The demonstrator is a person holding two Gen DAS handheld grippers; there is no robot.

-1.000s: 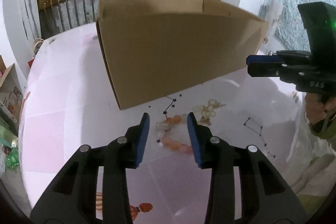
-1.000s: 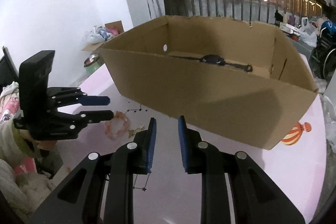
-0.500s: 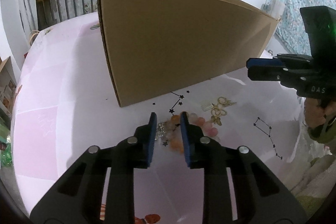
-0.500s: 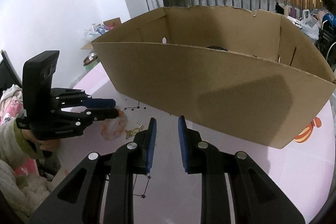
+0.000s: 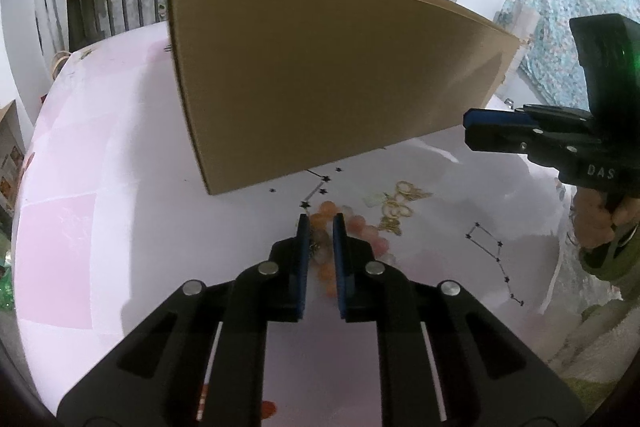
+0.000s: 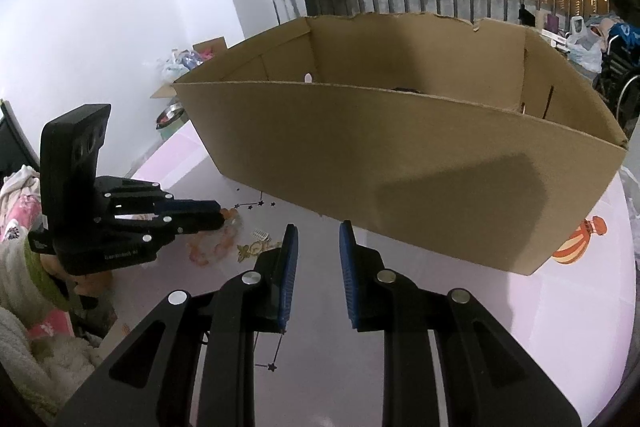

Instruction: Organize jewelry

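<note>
A bracelet of orange and pink beads (image 5: 360,227) lies on the pale pink table (image 5: 100,207) just in front of a big cardboard box (image 5: 320,75). My left gripper (image 5: 320,217) points down at it with its jaws closing, and the blue pads pinch a stretch of the beads between them. The right wrist view shows the same: the left gripper (image 6: 219,215) has its tips on the bracelet (image 6: 216,251). Gold earrings (image 5: 400,211) lie just right of the beads. My right gripper (image 6: 318,227) hovers open and holds nothing.
The open-topped cardboard box (image 6: 400,167) fills the middle of the table, with a dark item (image 6: 404,89) inside. A person's hand holds each gripper. A metal railing with hanging clothes stands behind. A balloon print (image 6: 580,243) marks the table to the right of the box.
My left gripper has moved forward and down over the bracelet, and its jaws have narrowed from wide apart to pinching the beads. The right gripper has kept still.
</note>
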